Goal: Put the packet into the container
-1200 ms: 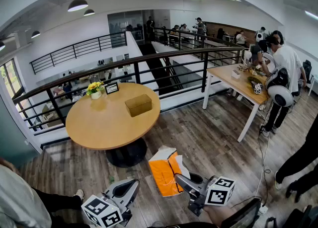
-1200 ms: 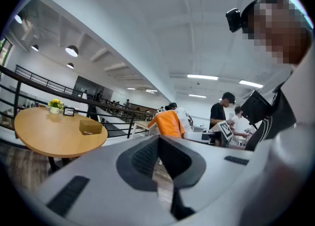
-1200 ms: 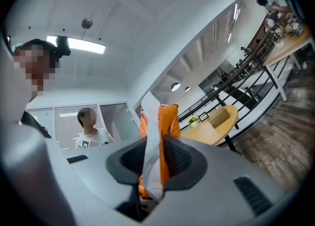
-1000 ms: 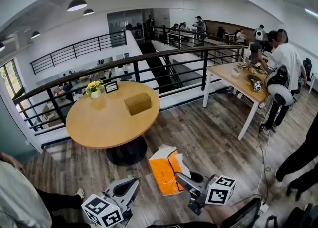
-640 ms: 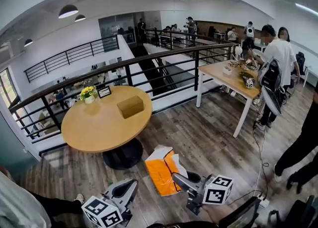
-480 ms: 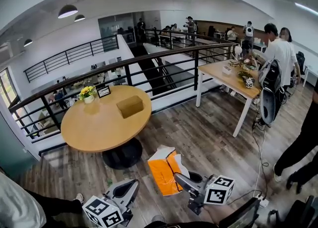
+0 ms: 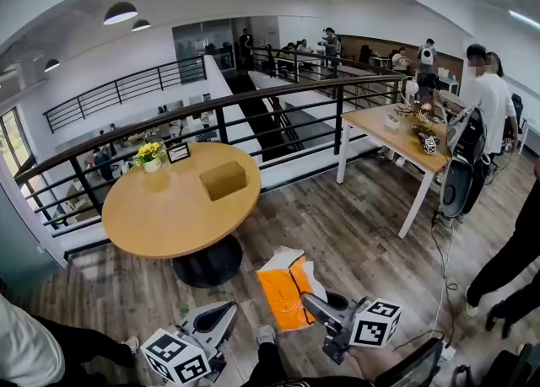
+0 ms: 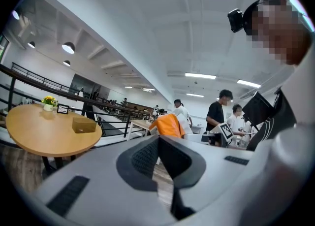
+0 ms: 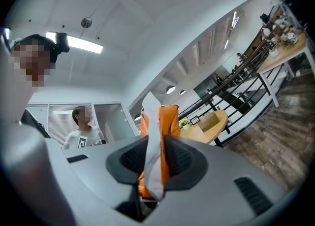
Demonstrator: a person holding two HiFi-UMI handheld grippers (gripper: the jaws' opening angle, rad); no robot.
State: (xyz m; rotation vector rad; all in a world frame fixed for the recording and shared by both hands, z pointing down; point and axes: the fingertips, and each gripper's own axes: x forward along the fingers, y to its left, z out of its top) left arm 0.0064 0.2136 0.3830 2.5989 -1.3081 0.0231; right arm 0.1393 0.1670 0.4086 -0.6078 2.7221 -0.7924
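The brown box (image 7: 222, 180) sat closed-looking on the round table (image 7: 152, 217); what it held could not be made out. On the near side of the table, above the floor, the right gripper (image 9: 155, 168) clamped the orange packet (image 9: 166, 121). The left gripper (image 8: 158, 144), also short of the table, had its jaws pressed together on nothing.

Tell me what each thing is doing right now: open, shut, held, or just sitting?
orange packet: gripped by its edge, off the table.
right gripper: shut on the orange packet.
left gripper: shut, nothing in it.
brown box: sitting on the round table.
flower pot: upright on the round table.
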